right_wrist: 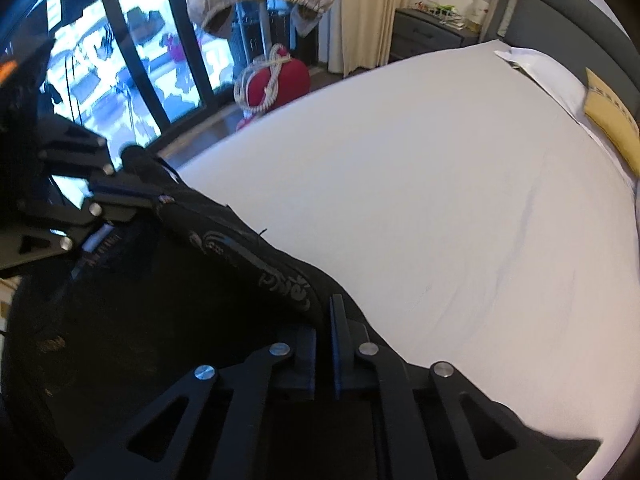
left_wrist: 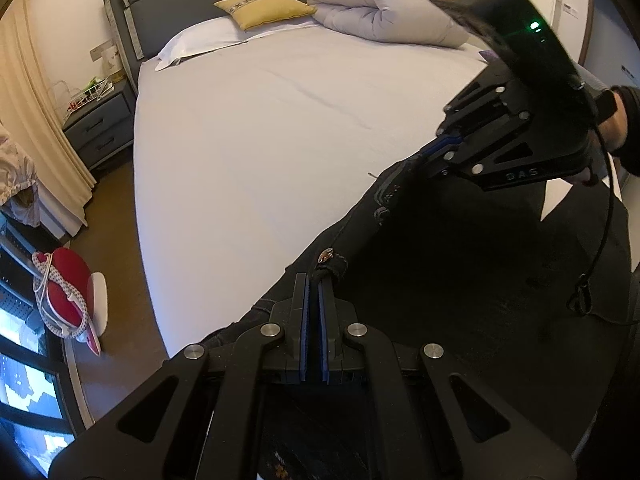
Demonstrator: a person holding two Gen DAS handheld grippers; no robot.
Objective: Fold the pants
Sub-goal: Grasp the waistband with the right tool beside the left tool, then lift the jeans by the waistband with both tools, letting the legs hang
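both grippers clenched on black pants (left_wrist: 460,280) waistband over bed (left_wrist: 280,140): left gripper (left_wrist: 314,292) near button, right gripper (right_wrist: 323,316) opposite end.

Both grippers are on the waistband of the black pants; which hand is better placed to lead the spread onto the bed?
Probably the right gripper: clamped on the pants waistband beside bare sheet. The left gripper, shut by the button, sits nearer the bed's edge.
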